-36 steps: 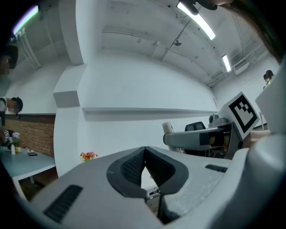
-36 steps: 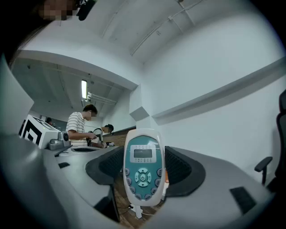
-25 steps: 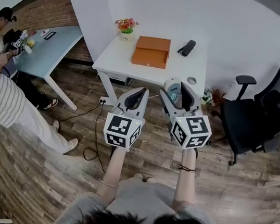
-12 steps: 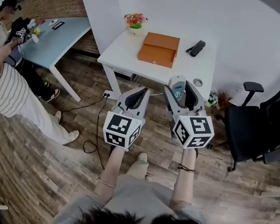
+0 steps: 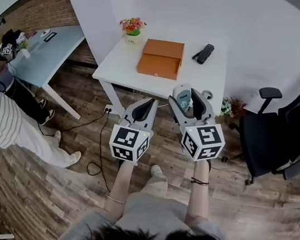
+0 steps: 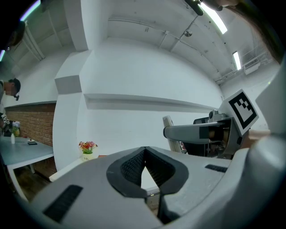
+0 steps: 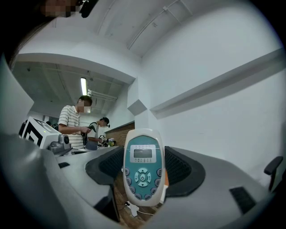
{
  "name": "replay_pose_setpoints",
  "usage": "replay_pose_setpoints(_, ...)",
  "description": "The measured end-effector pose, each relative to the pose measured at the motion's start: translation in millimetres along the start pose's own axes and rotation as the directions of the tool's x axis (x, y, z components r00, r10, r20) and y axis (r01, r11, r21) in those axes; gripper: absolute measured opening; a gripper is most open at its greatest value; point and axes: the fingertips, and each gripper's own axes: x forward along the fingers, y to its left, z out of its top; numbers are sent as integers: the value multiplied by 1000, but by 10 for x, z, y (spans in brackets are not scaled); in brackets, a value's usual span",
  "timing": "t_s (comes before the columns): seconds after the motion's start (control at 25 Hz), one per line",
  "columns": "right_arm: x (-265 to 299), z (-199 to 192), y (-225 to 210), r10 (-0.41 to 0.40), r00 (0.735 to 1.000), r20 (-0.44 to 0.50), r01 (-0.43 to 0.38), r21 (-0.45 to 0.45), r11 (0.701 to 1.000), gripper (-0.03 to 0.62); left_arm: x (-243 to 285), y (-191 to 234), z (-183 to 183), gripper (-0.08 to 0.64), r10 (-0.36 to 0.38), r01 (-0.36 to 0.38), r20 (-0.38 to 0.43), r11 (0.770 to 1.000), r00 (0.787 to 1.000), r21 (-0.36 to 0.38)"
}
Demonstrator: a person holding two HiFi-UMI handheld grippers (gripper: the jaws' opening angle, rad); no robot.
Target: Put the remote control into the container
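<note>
A rounded white remote control point(image 7: 143, 167) with a teal face is gripped upright between the ribbed black pads of the right gripper point(image 5: 190, 99). The left gripper point(image 5: 144, 108) is clenched on nothing. The flat orange container point(image 5: 161, 58) is seen on the white table point(image 5: 119, 64), well apart.

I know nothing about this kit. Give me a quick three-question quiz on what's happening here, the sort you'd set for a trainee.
1. True or false: the right gripper is clamped on a white and teal remote control.
2. On the white table, what lies between the flower pot and the black remote?
A. an orange box
B. a laptop
C. a mug
3. Fill the gap: the left gripper has its jaws ____ (apart / together), with nothing between them.

Key: 1 true; 2 A; 3 together.
</note>
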Motion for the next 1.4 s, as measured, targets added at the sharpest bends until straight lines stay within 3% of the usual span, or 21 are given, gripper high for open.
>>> replay_pose_setpoints(0.24,435,-6,-234,22,999,-45,-25,-83,996,281,499,262,55,3,6,-6,11,1000,1000,-23)
replay_pose_setpoints(0.64,1116,-132,-553,72,996,-56,-74,-41,996,281,1022,863,-119,3,53,-53,-11,996,999,-66)
replay_pose_setpoints(0.88,1455,-152,-819,87,996,-12,-85,75,994,281,1307,1149,-109,3,62,-62,-5,996,998,-69)
replay_pose_setpoints(1.12,1688,-239,-1049,74,997,3,-73,131,989,281,1526,1279,-175,3,42,-43,-15,997,999,-59)
replay_pose_setpoints(1.4,1978,-299,-1208,112,993,21,-114,206,972,281,1756,1444,-285,3,58,-60,-32,995,998,-85)
